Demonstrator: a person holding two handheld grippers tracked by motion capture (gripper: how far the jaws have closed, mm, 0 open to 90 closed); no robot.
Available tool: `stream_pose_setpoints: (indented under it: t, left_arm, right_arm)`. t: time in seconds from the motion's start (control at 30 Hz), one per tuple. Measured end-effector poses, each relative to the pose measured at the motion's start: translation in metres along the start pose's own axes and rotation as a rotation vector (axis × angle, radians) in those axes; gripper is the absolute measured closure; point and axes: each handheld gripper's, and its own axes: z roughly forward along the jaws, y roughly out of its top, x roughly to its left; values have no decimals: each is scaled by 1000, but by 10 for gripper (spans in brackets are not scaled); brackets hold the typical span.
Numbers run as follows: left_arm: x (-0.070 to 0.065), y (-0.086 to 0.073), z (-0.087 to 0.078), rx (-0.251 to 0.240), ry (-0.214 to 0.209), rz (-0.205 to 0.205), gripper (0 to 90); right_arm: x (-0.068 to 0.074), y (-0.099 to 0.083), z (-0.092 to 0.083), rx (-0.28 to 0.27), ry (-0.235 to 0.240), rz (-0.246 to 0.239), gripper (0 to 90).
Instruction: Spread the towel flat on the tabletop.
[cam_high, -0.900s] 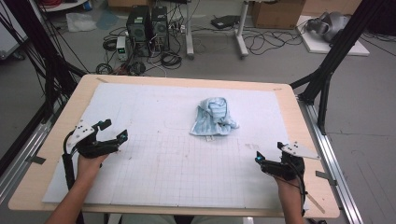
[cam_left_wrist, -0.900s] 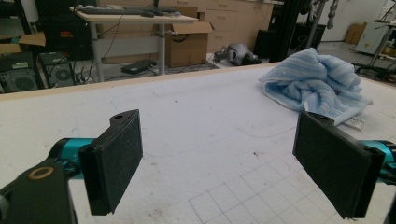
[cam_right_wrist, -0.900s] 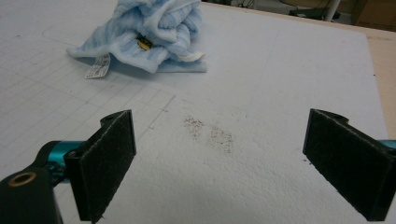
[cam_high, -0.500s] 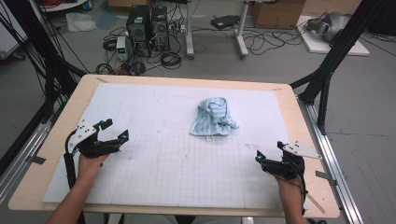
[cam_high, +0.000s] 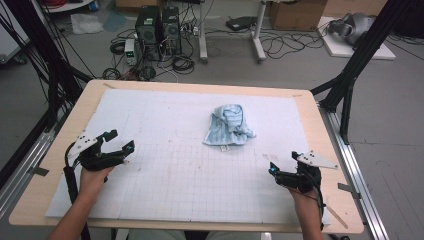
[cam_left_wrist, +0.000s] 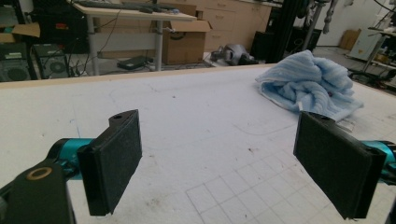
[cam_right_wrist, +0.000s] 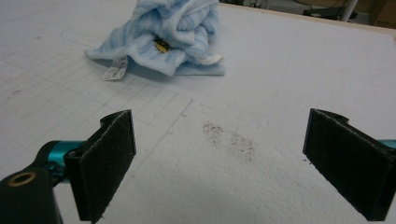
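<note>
Overhead, the white gridded mat (cam_high: 200, 175) is covering most of the wooden table (cam_high: 60, 195), leaving bare wood showing along the rim. A crumpled blue towel (cam_high: 228, 126) is lying past the mat's middle, with wide bare mat around it on every side. The left gripper (cam_high: 120, 142) is sitting near the left edge with jaws spread and nothing between them; the right gripper (cam_high: 282, 165) is sitting near the right edge, also spread and empty. Both are resting well apart from the towel, and both forearms are being cut off by the bottom edge.

Looking along the left gripper's jaws, the towel (cam_left_wrist: 308, 84) is lying far ahead toward the right, its near hem partly hidden behind the right jaw.

Looking along the right gripper's jaws, the towel (cam_right_wrist: 163, 35) is lying ahead toward the left, its top being cut off; a small white tag (cam_right_wrist: 114, 70) is sticking out, its print too small to read. Faint brownish specks (cam_right_wrist: 231, 140) are marking the mat between the jaws.
</note>
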Motion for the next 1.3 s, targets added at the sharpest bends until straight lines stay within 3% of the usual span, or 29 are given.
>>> stream_pose_setpoints:
  t: [0.2, 0.33, 0.83, 1.07, 1.27, 1.3]
  left_arm:
    - [-2, -1, 0, -7, -5, -9, 158]
    - [-2, -3, 1, 12, -12, -5, 158]
    - [-7, -4, 1, 16, -24, 0, 159]
    - [-5, -5, 1, 24, -15, -9, 160]
    - [-6, -6, 3, 28, -21, -6, 160]
    - [-7, -6, 3, 30, -23, -9, 161]
  right_arm:
    - [9, 7, 6, -6, 35, -16, 84]
    - [18, 13, 11, 0, 86, -23, 84]
    - [37, 31, 19, -30, 154, -38, 84]
    - [49, 59, 48, -33, 179, -65, 90]
    - [55, 80, 75, 11, 180, -94, 140]
    - [56, 88, 88, 33, 182, -99, 152]
